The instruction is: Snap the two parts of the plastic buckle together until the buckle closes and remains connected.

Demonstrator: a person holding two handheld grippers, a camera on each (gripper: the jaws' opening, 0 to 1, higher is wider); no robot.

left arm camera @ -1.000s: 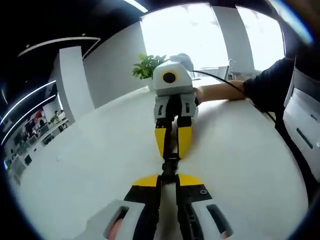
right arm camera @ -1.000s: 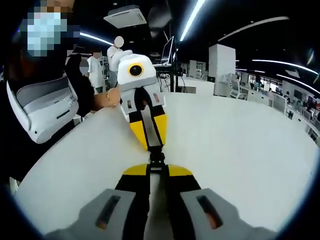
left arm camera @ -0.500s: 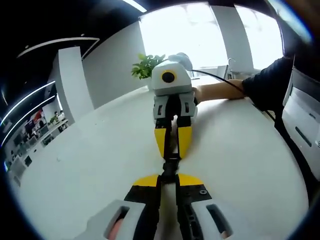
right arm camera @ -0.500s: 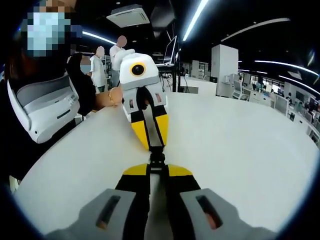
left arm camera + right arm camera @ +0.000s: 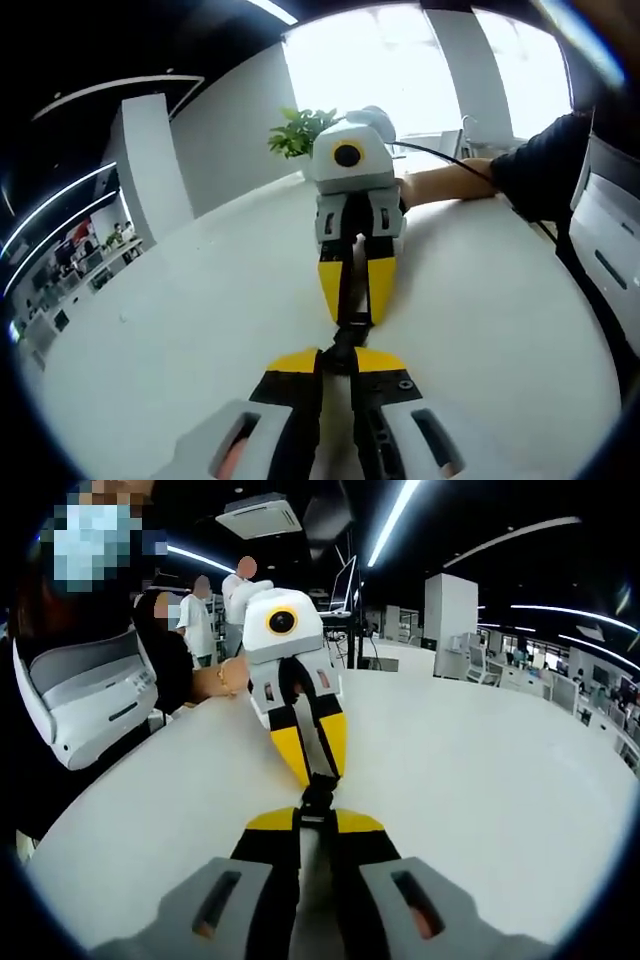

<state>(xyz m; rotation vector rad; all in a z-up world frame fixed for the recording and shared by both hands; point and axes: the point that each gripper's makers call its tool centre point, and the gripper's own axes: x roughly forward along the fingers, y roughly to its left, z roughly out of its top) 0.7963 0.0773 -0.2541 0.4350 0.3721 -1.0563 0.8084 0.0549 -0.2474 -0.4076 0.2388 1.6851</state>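
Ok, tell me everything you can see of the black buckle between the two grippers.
The buckle is small, black and looks like plastic. It hangs above the white table, bridging the yellow tips of the left gripper and the right gripper, both shut on it. Its strap runs back between each gripper's jaws. Whether the halves are latched cannot be told.

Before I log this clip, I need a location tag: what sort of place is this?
Probably an open-plan office or lab: long ceiling light strips, rows of desks with monitors, people standing in the background, and a large white table.
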